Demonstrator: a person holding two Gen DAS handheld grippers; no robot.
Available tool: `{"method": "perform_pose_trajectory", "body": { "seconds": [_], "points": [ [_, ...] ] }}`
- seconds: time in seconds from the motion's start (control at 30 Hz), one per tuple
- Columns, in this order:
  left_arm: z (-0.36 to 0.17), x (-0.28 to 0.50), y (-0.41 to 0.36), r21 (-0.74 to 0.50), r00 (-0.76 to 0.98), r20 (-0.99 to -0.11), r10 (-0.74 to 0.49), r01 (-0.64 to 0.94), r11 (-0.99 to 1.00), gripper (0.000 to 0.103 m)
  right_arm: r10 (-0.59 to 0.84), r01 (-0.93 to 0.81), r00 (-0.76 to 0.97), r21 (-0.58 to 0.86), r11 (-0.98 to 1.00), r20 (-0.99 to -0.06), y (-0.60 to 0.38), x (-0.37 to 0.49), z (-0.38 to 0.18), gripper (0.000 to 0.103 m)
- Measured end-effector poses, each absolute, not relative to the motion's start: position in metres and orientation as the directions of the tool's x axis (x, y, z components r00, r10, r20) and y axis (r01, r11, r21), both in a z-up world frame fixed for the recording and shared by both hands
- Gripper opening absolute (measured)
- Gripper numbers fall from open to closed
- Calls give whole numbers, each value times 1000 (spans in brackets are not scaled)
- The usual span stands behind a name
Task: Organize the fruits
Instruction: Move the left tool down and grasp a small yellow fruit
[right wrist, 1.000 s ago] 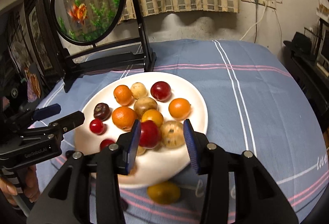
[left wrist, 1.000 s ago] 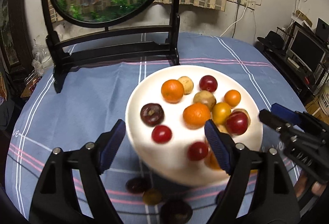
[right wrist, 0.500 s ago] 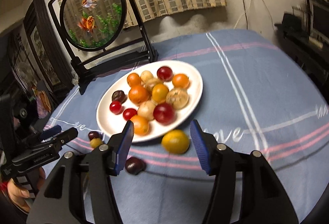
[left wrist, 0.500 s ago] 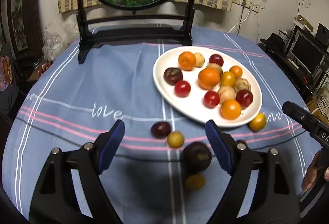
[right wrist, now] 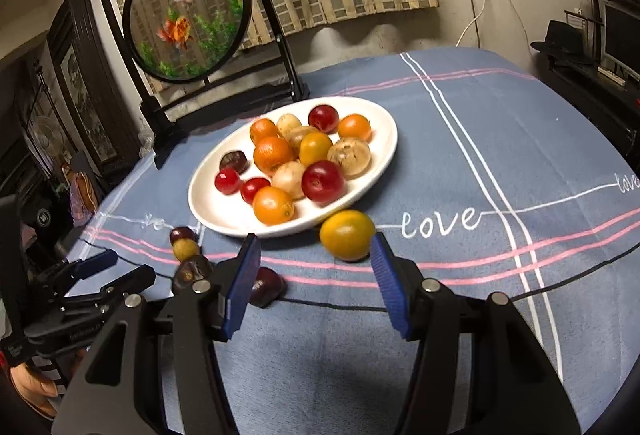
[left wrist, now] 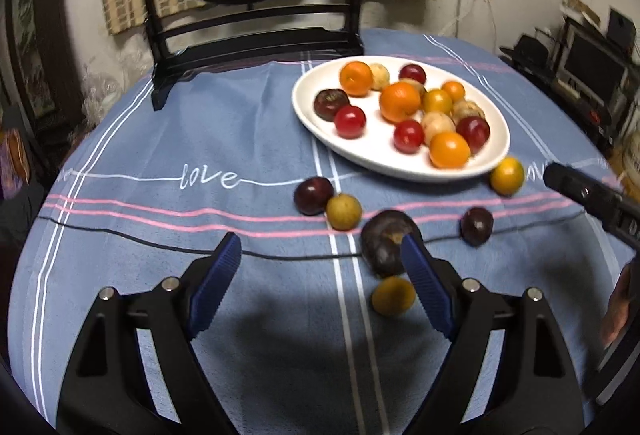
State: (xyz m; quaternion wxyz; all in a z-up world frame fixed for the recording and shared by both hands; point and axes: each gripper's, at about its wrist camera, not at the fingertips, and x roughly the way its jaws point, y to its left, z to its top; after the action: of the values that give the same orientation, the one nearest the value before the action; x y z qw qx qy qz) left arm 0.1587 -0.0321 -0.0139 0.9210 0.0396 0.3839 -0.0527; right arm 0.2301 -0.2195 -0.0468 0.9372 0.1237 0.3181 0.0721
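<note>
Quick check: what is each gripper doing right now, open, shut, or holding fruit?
Left gripper: open, holding nothing; a dark fruit lies by its right finger.
Right gripper: open, holding nothing; a yellow fruit sits just ahead.

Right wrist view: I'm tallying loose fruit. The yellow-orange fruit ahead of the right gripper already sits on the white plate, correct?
Not quite. The right wrist view shows the yellow-orange fruit lying on the blue tablecloth just outside the white plate, ahead of the right gripper.

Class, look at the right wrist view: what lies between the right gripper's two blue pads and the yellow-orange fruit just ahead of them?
Only bare blue tablecloth. The right gripper is open, the yellow-orange fruit just beyond its tips, untouched.
</note>
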Motion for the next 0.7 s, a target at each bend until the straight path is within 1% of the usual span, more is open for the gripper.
{"method": "perform_pose_trajectory", "body": {
  "seconds": [0.07,0.13,0.2,0.33,0.47,0.53,0.7],
  "points": [
    [-17,157,-35,38,696,-714,-77,148,988,84,194,-58,787,242,968,-586,-216,231,-49,57],
    [-18,157,-36,13,689,-717,-102,160,987,84,188,-65,791,225,972,-582,-214,230,-48,57],
    [-19,157,-35,6,687,-718,-108,161,987,84,195,-74,795,227,971,-574,-214,229,-46,57],
    [-24,155,-38,37,686,-722,-89,167,985,84,190,-76,799,218,973,-570,-213,228,-46,58],
    [-27,153,-44,29,672,-732,-115,199,980,84,182,-71,793,208,975,-581,-212,229,-49,58],
    [-30,153,-46,29,665,-738,-120,208,978,84,174,-65,794,202,977,-583,-211,229,-49,62],
    [-38,156,-47,17,640,-758,-126,212,977,84,184,-67,791,216,974,-583,-212,229,-49,62]
  ]
}}
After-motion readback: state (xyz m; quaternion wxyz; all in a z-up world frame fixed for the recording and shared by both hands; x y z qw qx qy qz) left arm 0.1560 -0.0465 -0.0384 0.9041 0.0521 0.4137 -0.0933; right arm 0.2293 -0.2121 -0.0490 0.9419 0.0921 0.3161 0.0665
